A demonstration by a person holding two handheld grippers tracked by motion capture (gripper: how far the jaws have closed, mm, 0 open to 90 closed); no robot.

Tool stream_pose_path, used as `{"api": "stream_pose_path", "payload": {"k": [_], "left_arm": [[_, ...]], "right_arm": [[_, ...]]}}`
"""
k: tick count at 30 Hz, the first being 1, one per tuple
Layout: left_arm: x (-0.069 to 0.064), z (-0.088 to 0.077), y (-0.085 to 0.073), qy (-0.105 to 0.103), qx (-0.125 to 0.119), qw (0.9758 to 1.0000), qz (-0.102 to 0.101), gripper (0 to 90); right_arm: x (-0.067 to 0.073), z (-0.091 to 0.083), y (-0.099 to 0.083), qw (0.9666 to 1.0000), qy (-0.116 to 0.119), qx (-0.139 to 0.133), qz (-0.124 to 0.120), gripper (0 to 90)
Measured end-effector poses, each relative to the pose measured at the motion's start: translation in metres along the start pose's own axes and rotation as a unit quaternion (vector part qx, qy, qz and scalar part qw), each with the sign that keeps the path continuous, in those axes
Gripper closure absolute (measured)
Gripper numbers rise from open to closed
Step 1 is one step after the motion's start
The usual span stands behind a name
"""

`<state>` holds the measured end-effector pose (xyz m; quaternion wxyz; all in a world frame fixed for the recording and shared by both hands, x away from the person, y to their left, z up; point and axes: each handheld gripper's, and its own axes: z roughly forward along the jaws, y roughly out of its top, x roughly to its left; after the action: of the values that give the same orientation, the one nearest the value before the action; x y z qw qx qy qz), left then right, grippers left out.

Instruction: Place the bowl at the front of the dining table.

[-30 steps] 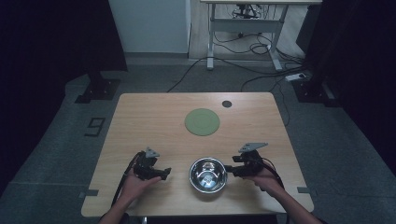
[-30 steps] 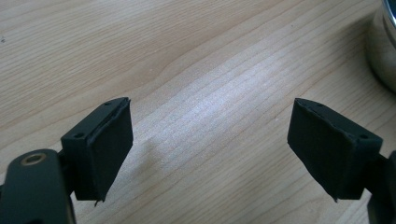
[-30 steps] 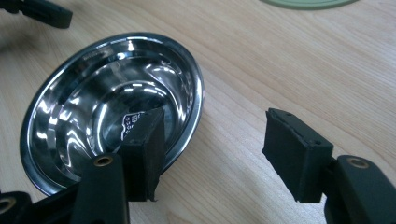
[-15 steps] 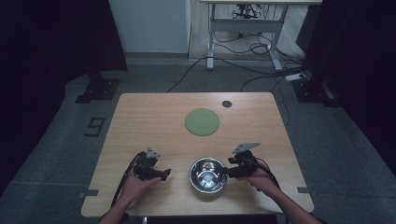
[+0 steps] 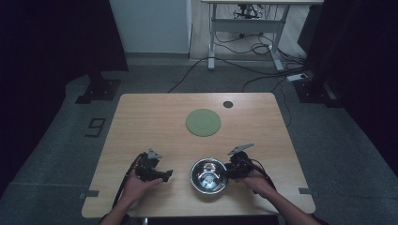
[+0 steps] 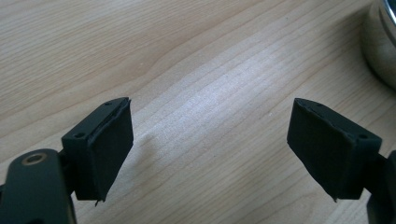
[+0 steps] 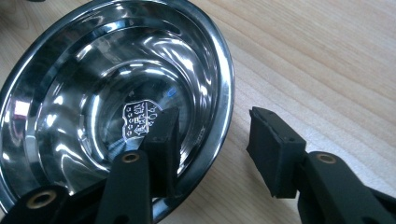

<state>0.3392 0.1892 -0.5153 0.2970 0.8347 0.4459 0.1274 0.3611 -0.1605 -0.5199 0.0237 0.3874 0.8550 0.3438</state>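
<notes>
Right gripper view: right gripper (image 7: 212,140) sitting spread, fingers (image 7: 164,140) straddling steel bowl (image 7: 93,93) rim, not clamping. Bowl resting near counter (image 5: 141,117) front edge. Left gripper (image 6: 210,149) hovering wide open beside it.

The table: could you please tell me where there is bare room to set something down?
The far left of the table is bare, left of the green disc; so is the right side beyond the disc. The near edge is crowded: the left hand-held gripper, the steel bowl and the right hand-held gripper, its jaws straddling the bowl's rim.
</notes>
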Motion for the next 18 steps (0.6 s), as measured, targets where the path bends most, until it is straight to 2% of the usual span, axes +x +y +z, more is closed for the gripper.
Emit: {"api": "stream_pose_path", "payload": {"k": [2, 4, 6, 10, 18], "left_arm": [[-0.0008, -0.0001, -0.0001, -0.003, 0.000, 1.0000, 0.001, 15.1], [-0.0022, -0.0004, 0.0002, -0.007, 0.000, 1.0000, 0.000, 15.1], [-0.0036, -0.0008, 0.0008, -0.010, -0.002, 1.0000, 0.002, 15.1], [-0.0054, -0.0016, 0.0015, -0.011, -0.004, 0.9999, 0.002, 15.1], [-0.0083, -0.0021, 0.0025, -0.016, -0.006, 0.9999, 0.002, 15.2]], "right_arm": [[-0.0003, 0.0001, -0.0001, 1.0000, 0.002, 0.001, 0.004, 55.1], [-0.0015, -0.0002, -0.0001, 0.9997, 0.009, -0.002, 0.022, 57.7], [-0.0019, -0.0003, -0.0001, 0.9995, 0.011, -0.002, 0.029, 59.0], [-0.0038, -0.0006, -0.0002, 0.9981, 0.032, -0.004, 0.052, 69.3], [-0.0051, -0.0006, -0.0010, 0.9964, 0.041, -0.011, 0.074, 75.3]]}}
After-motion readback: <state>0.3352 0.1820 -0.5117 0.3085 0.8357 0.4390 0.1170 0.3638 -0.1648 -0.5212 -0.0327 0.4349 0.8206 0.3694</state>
